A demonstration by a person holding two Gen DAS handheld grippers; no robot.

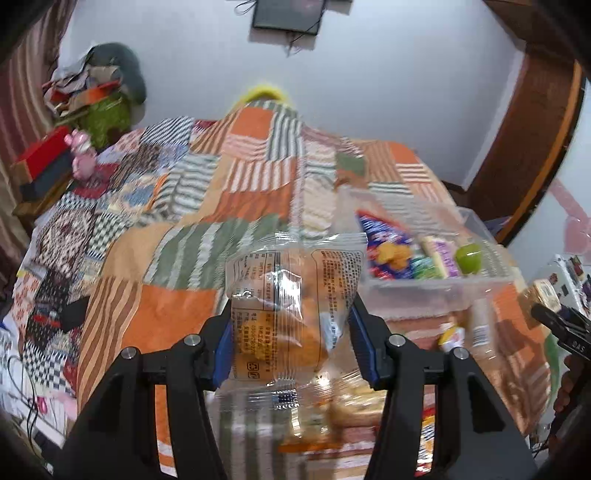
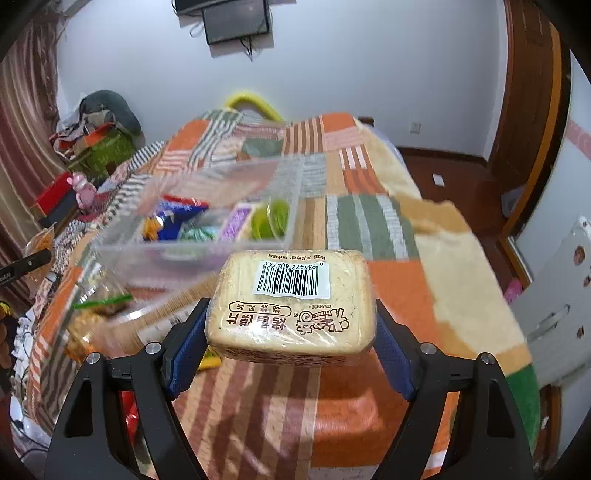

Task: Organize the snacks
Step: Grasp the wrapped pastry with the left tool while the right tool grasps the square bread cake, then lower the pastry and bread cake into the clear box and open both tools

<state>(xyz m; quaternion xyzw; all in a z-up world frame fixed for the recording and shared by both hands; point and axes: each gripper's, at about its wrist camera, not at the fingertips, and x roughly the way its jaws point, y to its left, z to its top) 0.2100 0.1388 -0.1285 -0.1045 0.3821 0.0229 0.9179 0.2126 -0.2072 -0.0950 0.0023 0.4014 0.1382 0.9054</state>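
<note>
Snacks: two are up in the claws, rest in or near the bin. Left claw (image 1: 290, 339) is clenched on a clear bread packet (image 1: 284, 314), blue pads pressing both sides of the wrapper, packet upright w/ printed text facing the cam, held clear of the bed. Under it, blurred, more clear-wrapped buns (image 1: 354, 402) lie on the bed cover. Right claw (image 2: 291, 339) grips a tan toast-slice pack (image 2: 291, 302), pads on its short ends, barcode label on top, pack roughly level and off the bed.

Beyond both: clear plastic bin (image 2: 192, 254) sits on the patchwork bedspread (image 2: 369, 221). Inside it, left to right in right wrist view: blue chip bag (image 2: 177, 221), a green-wrapped item, purple pack (image 2: 236, 221), green apple (image 2: 271, 219). Bin is just ahead of the toast pack, and ahead-right of the bread packet in left wrist view. Left of the bin in right view, another clear bag w/ green strip (image 2: 99, 306) on the bed, contents blurred.

Further out: pink toy (image 1: 79, 153) and red box (image 1: 44, 155) at bed's left edge, pile of clothes (image 2: 99, 114) behind, dark screen (image 2: 236, 20) on the wall, wooden door frame at right.
</note>
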